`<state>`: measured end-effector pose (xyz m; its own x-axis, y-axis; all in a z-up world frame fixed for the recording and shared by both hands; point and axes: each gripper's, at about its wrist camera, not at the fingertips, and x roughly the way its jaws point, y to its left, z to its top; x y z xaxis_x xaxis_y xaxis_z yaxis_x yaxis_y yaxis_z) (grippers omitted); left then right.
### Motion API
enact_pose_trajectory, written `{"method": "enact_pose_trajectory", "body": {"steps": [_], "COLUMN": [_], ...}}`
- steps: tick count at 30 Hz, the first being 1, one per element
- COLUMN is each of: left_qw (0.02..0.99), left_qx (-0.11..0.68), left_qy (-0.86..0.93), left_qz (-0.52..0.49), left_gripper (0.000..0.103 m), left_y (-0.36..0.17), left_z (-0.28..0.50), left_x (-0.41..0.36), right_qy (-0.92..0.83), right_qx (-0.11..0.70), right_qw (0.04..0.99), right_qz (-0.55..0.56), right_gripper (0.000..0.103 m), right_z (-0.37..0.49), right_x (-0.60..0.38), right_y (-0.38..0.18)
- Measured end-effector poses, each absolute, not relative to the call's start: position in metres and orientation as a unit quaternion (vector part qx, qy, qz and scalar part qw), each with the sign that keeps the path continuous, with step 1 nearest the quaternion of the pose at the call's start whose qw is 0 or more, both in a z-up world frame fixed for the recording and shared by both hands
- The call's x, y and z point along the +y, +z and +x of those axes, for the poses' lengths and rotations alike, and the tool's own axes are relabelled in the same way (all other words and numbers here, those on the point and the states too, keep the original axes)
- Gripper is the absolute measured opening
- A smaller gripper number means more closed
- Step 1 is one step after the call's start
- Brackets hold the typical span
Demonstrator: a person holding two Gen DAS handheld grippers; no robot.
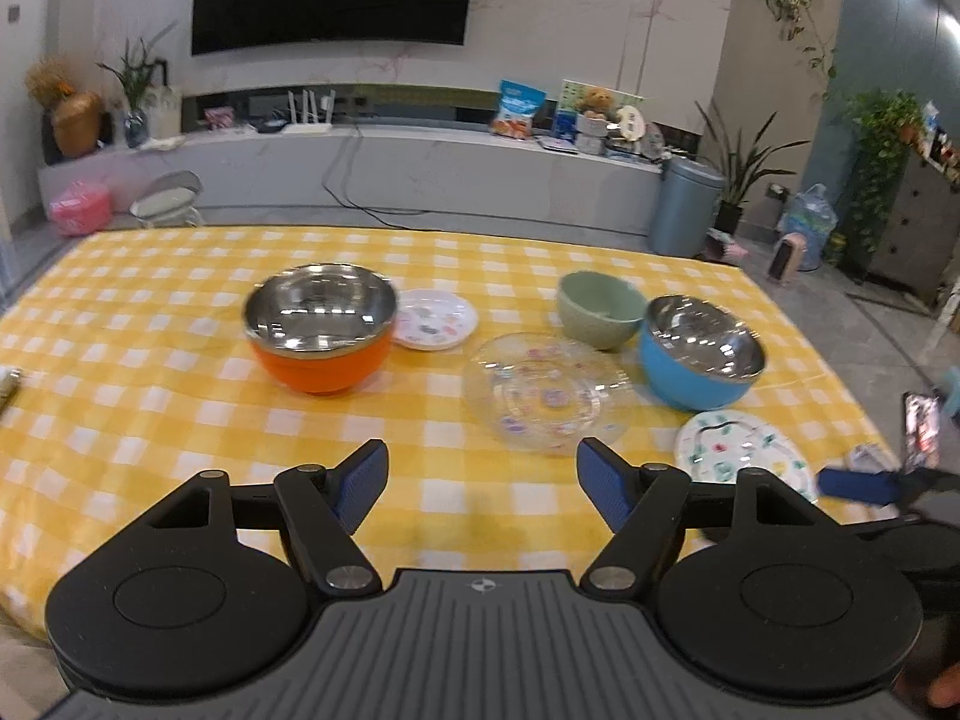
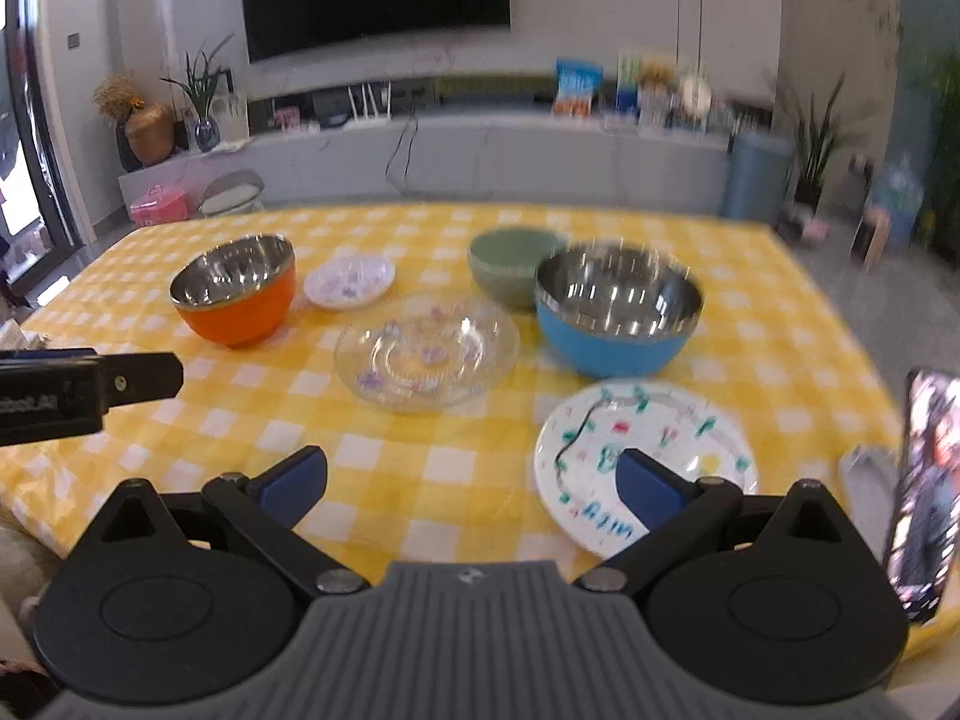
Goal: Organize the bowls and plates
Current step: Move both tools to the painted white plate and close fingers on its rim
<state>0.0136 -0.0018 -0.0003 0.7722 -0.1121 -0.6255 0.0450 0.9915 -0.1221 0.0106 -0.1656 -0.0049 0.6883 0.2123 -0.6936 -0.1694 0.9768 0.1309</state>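
Nothing looks sorted yet: all six dishes sit singly on the worktop (image 1: 150, 324), none stacked. Taking the glass plate (image 1: 547, 391) as the landmark, the orange bowl (image 1: 321, 327) stands well to its left with the small white plate (image 1: 437, 319) just behind and between them. The green bowl (image 1: 600, 309) sits just behind the glass plate on the right, the blue bowl (image 1: 702, 351) just to its right, and the painted plate (image 2: 645, 459) near its right front. The left gripper (image 1: 480, 483) hangs with jaws apart and empty, short of the glass plate. The right gripper (image 2: 471, 480) is likewise spread wide and holding nothing, one finger over the painted plate. Stacking bowls and plates appears wholly ahead.
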Motion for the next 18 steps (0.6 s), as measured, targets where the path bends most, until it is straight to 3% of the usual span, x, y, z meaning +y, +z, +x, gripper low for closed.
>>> {"method": "enact_pose_trajectory", "body": {"steps": [8,12,18], "left_qw": [0.918,0.9,0.877], "left_qx": [0.373,0.399,0.431], "left_qy": [-0.103,-0.13,-0.149], "left_qz": [-0.087,-0.115,-0.148], "left_gripper": [0.073,0.068,0.062], "left_y": [-0.007,-0.016,-0.034], "left_z": [0.042,0.059,0.081], "left_x": [-0.028,-0.041,-0.062], "right_qy": [0.093,0.069,0.004], "right_qx": [0.422,0.468,0.494], "right_qw": [0.901,0.881,0.867], "right_qz": [-0.025,0.005,0.065], "right_gripper": [0.099,0.083,0.073], "right_z": [0.058,0.086,0.105], "right_x": [-0.186,-0.215,-0.26], "right_y": [-0.005,-0.013,-0.026]}}
